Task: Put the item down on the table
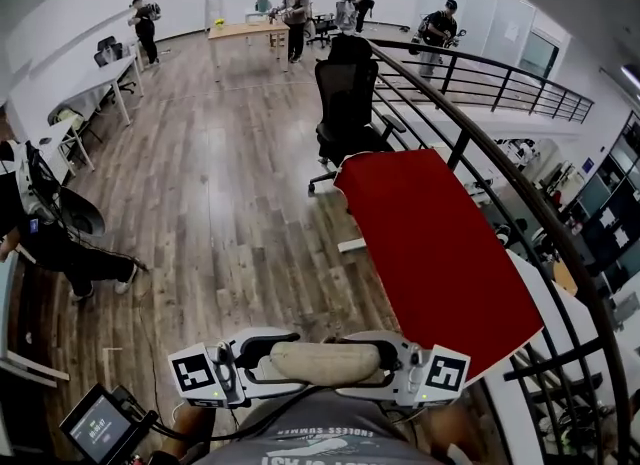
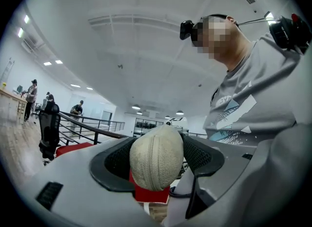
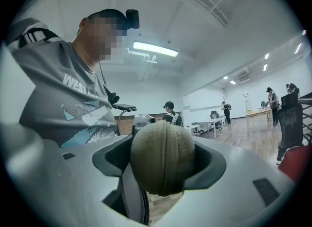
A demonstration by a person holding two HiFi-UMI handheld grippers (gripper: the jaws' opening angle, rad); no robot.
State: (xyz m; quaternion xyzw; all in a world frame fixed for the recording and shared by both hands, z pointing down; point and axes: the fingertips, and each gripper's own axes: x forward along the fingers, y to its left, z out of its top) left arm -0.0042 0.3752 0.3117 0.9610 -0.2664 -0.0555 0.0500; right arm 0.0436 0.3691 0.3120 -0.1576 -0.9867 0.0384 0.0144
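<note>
Jointly, left gripper (image 1: 258,361) and right gripper (image 1: 392,363) clench their fingers (image 2: 114,161) on opposite ends of a zipped beige pouch (image 1: 325,362).

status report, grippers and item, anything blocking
Grippers: left hand-held gripper and right hand-held gripper each shut on an end of beige zip pouch. Pouch at waist, not over red table. Nothing in the way.

The pouch (image 1: 325,363) is beige, oblong and zipped, held level in the air by both ends. The red table (image 1: 440,253) stands near, ahead to its right.
</note>
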